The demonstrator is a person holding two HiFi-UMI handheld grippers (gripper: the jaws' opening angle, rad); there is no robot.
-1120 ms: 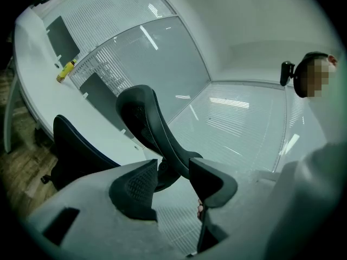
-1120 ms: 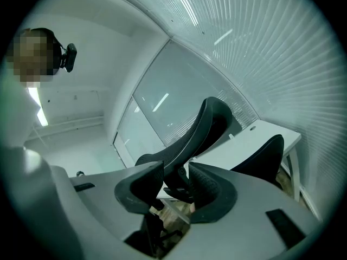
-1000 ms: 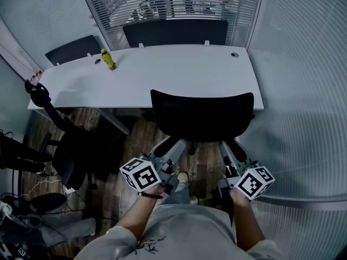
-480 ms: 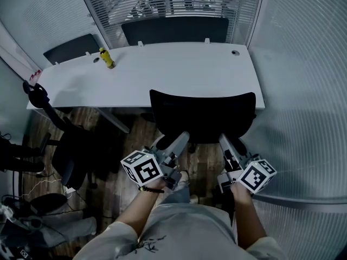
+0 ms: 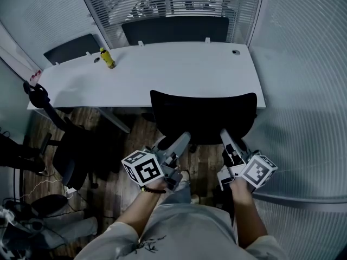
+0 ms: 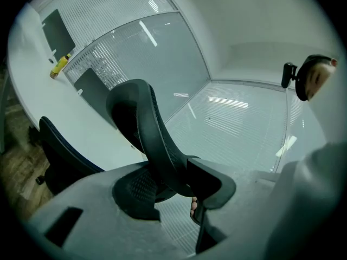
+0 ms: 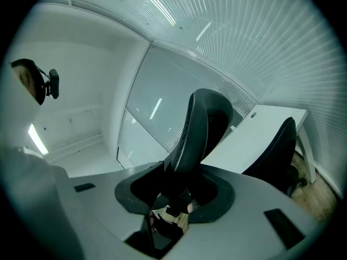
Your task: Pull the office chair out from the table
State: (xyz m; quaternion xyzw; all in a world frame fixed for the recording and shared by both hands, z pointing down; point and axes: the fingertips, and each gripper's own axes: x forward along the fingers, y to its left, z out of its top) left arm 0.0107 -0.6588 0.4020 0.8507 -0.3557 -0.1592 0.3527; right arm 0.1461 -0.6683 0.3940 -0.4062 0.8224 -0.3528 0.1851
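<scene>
The black office chair stands with its backrest towards me, its seat tucked under the white desk. In the head view both grippers reach level to the backrest's lower edge, my left gripper at its left part and my right gripper at its right part. In the left gripper view the curved backrest runs down between the dark pads of my left gripper, which have just been closing onto it. In the right gripper view the backrest fills the gap of my right gripper, whose jaws also closed slightly.
A yellow bottle stands on the desk's far left. Two more dark chairs stand behind the desk by the blinds. Another black chair is at my left over wooden floor. A frosted glass wall runs close on the right.
Both grippers have edged forward to the backrest's lower edge, and the right one has rolled a little. The chair stays where it was.
</scene>
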